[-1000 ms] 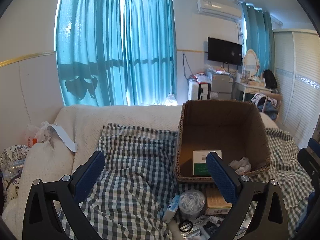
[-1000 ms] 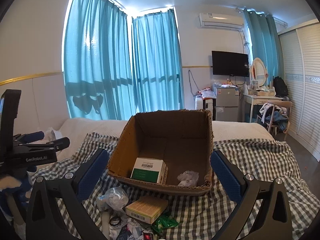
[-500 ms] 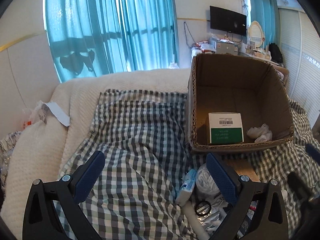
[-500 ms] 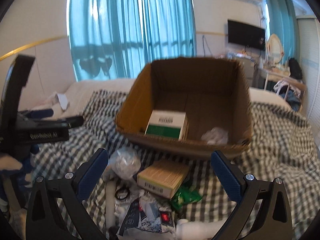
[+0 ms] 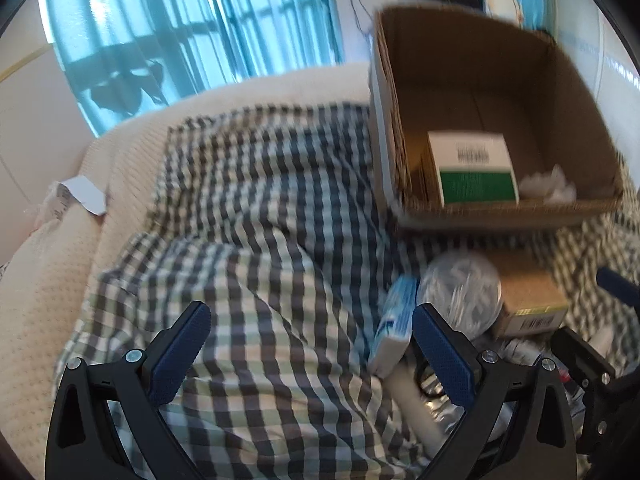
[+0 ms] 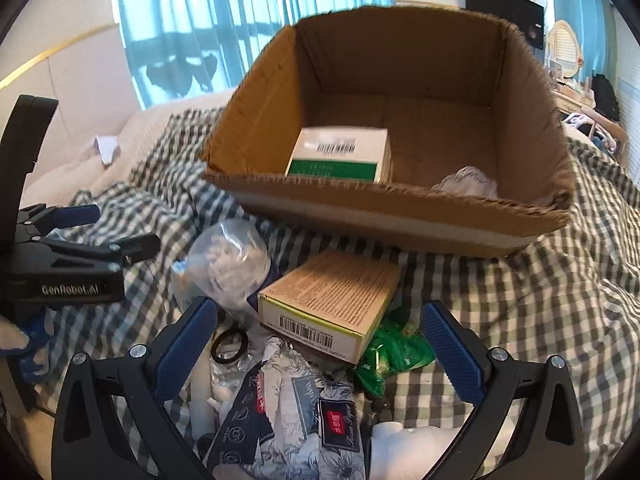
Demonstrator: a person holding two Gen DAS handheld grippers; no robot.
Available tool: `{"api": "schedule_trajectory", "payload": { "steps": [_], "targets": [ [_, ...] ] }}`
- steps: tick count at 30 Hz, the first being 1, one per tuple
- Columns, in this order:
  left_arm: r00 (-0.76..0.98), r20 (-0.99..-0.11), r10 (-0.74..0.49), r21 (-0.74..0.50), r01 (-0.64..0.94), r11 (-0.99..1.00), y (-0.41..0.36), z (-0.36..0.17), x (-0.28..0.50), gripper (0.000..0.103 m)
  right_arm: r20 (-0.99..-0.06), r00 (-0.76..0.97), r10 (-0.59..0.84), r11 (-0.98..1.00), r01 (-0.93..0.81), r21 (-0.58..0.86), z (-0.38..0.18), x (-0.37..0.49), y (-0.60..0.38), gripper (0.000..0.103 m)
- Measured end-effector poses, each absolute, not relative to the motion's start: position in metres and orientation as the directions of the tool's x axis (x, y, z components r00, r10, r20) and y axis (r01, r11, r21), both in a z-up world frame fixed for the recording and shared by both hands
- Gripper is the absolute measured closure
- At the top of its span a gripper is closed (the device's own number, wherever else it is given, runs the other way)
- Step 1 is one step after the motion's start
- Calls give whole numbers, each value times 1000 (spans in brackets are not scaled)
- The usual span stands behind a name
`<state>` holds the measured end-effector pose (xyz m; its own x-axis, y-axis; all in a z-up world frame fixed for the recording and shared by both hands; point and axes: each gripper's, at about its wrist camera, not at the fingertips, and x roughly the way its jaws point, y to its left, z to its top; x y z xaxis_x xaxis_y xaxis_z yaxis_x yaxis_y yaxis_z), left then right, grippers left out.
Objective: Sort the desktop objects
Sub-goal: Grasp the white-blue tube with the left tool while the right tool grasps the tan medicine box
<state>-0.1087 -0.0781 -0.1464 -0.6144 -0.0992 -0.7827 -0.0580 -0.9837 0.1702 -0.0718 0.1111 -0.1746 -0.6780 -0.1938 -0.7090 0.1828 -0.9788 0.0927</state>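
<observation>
Work surface is a bed: checked cloth point(image 5: 256, 240) spread over a cream knit blanket point(image 5: 44, 256), rumpled, with a white paper slip point(image 5: 82, 194) lying on the blanket by the wall. Room behind: teal curtains point(image 6: 224, 20) across a bright window, wall TV point(image 6: 506, 10), dressing table with an oval mirror point(image 6: 564, 46) far right. Left-wrist view is motion-blurred. Open cardboard box point(image 6: 400, 216) sits on the cloth, flaps gone, rim ragged. Inside: white-and-green carton point(image 6: 340, 156) with a barcode, lying against the near wall toward the left, and a crumpled clear wrapper point(image 6: 466, 182) in the near right corner; the two are apart. Unsorted pile sits just in front of the box: tan carton point(image 6: 332, 304) with a barcode end, tilted on top of other items; clear bag of white bits point(image 6: 228, 264) touching its left side; green packet point(image 6: 392, 352) tucked under its right edge; floral tissue pack point(image 6: 296, 412) nearest the camera; black ring point(image 6: 230, 344) beside a white tube point(image 6: 200, 396); blue-white pack point(image 5: 394, 318) on edge at the pile's left. Left gripper point(image 5: 308, 344) jaws wide apart, nothing between them, over bare cloth left of the pile. Right gripper point(image 6: 320, 344) jaws wide apart, empty, straddling the tan carton from above; contact can't be confirmed.
</observation>
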Motion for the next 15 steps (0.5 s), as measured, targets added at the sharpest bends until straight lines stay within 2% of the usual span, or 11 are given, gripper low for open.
{"api": "schedule_trajectory", "payload": {
  "steps": [12,15],
  "targets": [
    [-499,-858,-118,235,-177,-956,-56,-204,-126,1,-772,-615,-160,-985,146,87,-211,-104,107,0],
    [-487,-866,-115,237,-196,-951,-50,-214,-134,7,-778,-605,-169,-985,139,107,-215,-110,108,1]
  ]
}}
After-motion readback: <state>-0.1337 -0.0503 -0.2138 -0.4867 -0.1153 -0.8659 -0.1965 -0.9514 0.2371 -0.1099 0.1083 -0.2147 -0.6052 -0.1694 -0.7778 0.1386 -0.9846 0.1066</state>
